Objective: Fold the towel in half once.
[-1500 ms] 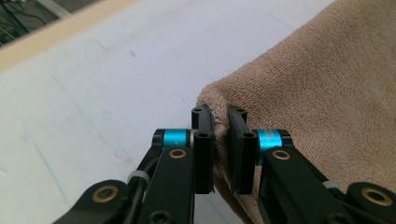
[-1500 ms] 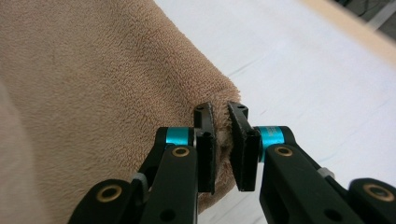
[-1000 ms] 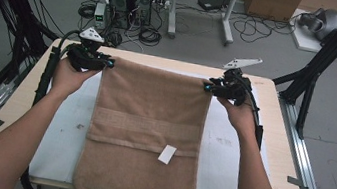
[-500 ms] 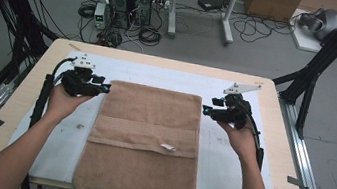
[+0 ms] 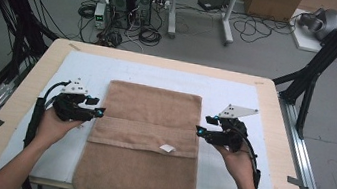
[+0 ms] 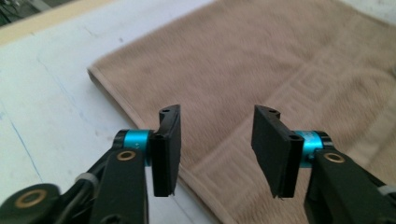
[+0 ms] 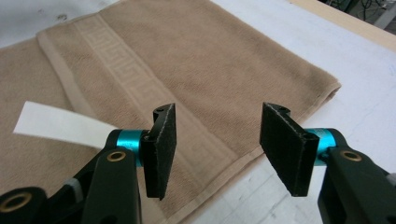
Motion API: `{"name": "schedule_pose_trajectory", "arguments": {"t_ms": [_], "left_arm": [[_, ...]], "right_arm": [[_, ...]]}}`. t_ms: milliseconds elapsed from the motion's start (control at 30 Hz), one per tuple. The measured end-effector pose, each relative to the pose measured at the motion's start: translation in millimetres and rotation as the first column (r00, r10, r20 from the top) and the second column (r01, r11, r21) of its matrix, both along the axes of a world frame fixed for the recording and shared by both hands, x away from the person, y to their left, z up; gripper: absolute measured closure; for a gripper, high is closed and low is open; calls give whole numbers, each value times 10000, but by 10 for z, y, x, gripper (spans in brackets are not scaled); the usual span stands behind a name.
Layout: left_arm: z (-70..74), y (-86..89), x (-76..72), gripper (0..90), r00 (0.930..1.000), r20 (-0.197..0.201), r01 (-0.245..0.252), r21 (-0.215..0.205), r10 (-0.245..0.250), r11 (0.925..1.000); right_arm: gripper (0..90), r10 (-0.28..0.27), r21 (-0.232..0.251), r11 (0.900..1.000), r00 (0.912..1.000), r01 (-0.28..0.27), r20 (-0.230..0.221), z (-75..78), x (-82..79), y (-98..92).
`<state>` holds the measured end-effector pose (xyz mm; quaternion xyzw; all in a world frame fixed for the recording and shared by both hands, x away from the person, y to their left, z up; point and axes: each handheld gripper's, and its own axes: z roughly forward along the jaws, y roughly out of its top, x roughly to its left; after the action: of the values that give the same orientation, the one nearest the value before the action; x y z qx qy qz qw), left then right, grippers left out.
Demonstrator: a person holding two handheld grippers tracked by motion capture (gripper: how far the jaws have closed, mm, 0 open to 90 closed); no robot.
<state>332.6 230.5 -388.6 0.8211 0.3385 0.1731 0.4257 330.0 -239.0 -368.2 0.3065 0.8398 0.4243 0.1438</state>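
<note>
Now the soft brown towel (image 5: 147,137) lies folded mid-table.
It looks light and floppy; grab its corners. Left gripper (image 5: 97,112) at nine o'clock, right gripper (image 5: 200,130) at three, jaws just opening, holding nothing.

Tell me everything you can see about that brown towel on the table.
The towel is tan terry cloth, lying flat on the white mat. Its far part is folded back over itself, so a woven border band with a key pattern runs across the middle, beside a small white label. The near end hangs over the table's front edge. The left gripper and right gripper sit at its two sides with open jaws, gripping nothing.
</note>
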Motion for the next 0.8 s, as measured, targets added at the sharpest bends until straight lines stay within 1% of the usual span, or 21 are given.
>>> {"name": "schedule_pose_trajectory", "arguments": {"t_ms": [167,233,367,500,567,667,733,800], "left_arm": [[-81,8,-146,504,9999,23,106,-127,-106,9999],[-127,3,-188,501,9999,-42,141,-148,-142,9998],[-208,-25,-263,495,9997,-76,231,-58,-231,9997],[-272,-42,-326,491,9992,-129,378,67,-377,9993],[-286,-52,-347,492,9986,-188,491,183,-487,9986],[-303,-70,-386,492,9982,-134,595,196,-593,9980],[-333,-77,-398,493,9977,-197,660,285,-654,9974],[-375,-78,-405,494,9970,-339,711,366,-699,9968]], "right_arm": [[454,165,-35,9999,9999,-165,-29,-78,-97,35],[454,223,-115,9997,9997,-224,-114,-123,-130,56],[463,392,-303,9988,9991,-398,-179,-220,-189,95],[468,493,-330,9982,9982,-505,-342,-317,-229,125],[473,513,-399,9978,9978,-530,-429,-357,-242,142],[478,595,-472,9970,9968,-620,-527,-406,-250,168],[483,665,-556,9960,9961,-697,-585,-439,-257,186],[490,713,-593,9954,9952,-753,-668,-475,-264,195]]}}
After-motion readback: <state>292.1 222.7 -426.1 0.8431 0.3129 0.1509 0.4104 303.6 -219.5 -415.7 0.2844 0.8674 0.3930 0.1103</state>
